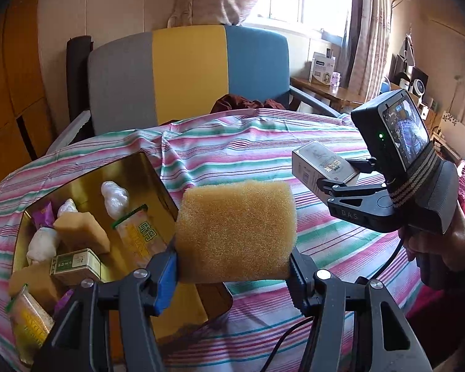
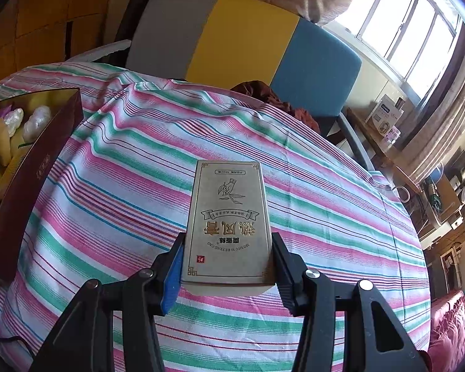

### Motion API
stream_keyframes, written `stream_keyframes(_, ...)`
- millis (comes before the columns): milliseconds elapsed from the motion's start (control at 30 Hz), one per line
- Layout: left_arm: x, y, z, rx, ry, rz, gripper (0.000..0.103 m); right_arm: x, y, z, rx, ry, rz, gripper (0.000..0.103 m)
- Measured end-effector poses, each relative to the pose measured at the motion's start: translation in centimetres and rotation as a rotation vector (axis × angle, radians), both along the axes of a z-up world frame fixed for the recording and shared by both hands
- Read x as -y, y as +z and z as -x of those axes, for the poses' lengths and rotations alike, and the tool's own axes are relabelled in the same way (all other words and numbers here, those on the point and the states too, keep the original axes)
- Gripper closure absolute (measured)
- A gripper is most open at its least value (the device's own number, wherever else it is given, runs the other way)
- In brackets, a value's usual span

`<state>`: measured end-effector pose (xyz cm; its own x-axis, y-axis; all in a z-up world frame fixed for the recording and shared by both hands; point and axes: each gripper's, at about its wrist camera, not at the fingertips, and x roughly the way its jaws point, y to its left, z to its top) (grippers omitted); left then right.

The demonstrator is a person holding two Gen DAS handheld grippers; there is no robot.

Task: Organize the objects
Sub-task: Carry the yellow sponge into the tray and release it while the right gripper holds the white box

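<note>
My left gripper (image 1: pixel 232 266) is shut on a yellow sponge block (image 1: pixel 235 229), held above the striped tablecloth just right of the gold-lined box (image 1: pixel 86 183). The box holds sponge pieces, white wrapped lumps, snack packets and a small carton. My right gripper (image 2: pixel 228 260) is shut on a flat beige carton with gold print (image 2: pixel 228 223), held above the cloth; it also shows in the left wrist view (image 1: pixel 322 164), to the right of the sponge. The box shows in the right wrist view (image 2: pixel 31 142) at the far left.
The round table wears a pink, green and white striped cloth (image 2: pixel 294 167). A grey, yellow and blue chair (image 1: pixel 189 74) stands behind it with a dark red cloth (image 1: pixel 248 102) on the seat. A wooden desk with boxes (image 1: pixel 325 83) is at the back right.
</note>
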<state>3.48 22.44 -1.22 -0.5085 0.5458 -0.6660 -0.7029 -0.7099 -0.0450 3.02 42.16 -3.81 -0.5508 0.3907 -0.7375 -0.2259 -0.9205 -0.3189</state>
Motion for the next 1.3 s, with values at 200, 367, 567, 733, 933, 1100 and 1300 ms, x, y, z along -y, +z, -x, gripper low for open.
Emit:
stream_keyframes(200,0.2,0.0,0.4,0.015,0.01,-0.004,0.043,-0.1,-0.3,0.1,0.015,-0.005,0.003,0.051)
stream_keyframes(367,2.9,0.7,2.1,0.056,0.073,-0.037,0.043,-0.4,-0.6,0.1,0.031,-0.015,0.011,0.051)
stream_keyframes(567,14.1,1.8,6.7,0.105,0.384,-0.113,0.043,-0.4,-1.0,0.3,0.051,-0.008,0.012,0.051)
stream_keyframes(733,21.8,1.1,8.1,0.131,0.571,-0.135,0.043,-0.2,-1.4,0.4,0.074,0.0,0.003,0.051)
stream_keyframes(933,21.4,-0.5,7.1,0.185,0.516,-0.155,0.043,-0.2,-1.8,0.6,0.091,-0.001,0.001,0.051)
stream_keyframes(1100,16.5,-1.6,6.9,0.219,0.356,-0.125,0.043,-0.3,-2.0,0.6,0.099,-0.004,0.0,0.051)
stream_keyframes(1300,12.4,-3.5,7.2,0.254,0.289,-0.058,0.043,-0.2,-2.0,0.6,0.1,-0.004,0.0,0.051)
